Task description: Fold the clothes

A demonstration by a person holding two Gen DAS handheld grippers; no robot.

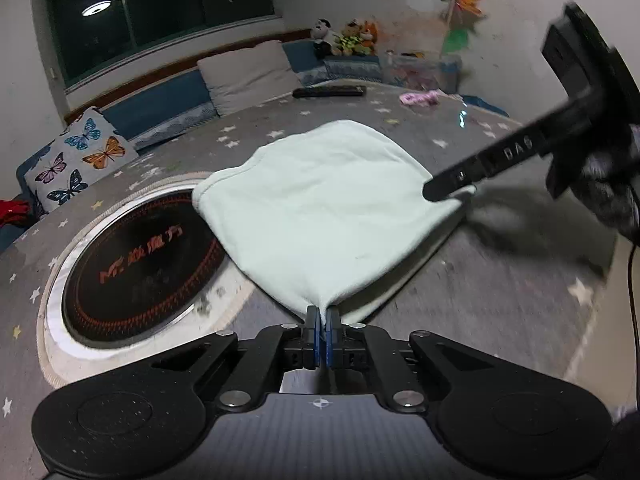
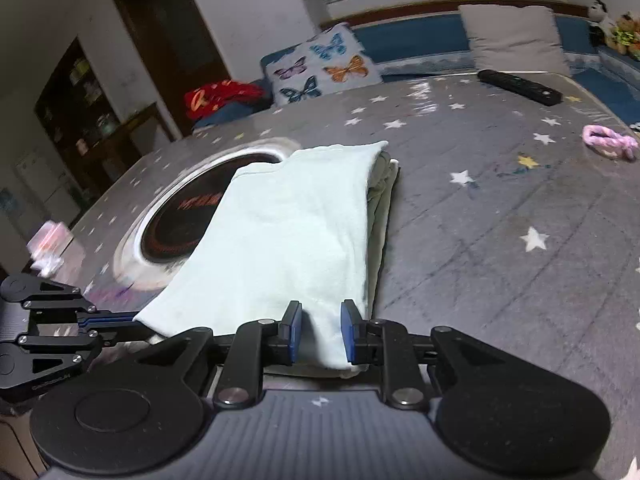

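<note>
A pale mint garment (image 1: 320,208), folded over, lies on the grey star-print tablecloth (image 1: 500,280) and partly covers a round black hob (image 1: 132,272). My left gripper (image 1: 323,316) is shut on the garment's near corner, and the cloth pulls taut from its pads. In the right wrist view the same gripper (image 2: 134,322) pinches the garment (image 2: 288,232) at its left corner. My right gripper (image 2: 322,332) holds a thick folded corner between its blue pads. From the left wrist view, the right gripper (image 1: 430,192) sits at the garment's right corner.
A black remote (image 2: 520,86) and a pink hair tie (image 2: 608,142) lie farther back on the table. A butterfly cushion (image 2: 320,64), a grey pillow and soft toys line the bench behind. The hob (image 2: 180,224) is set into the table.
</note>
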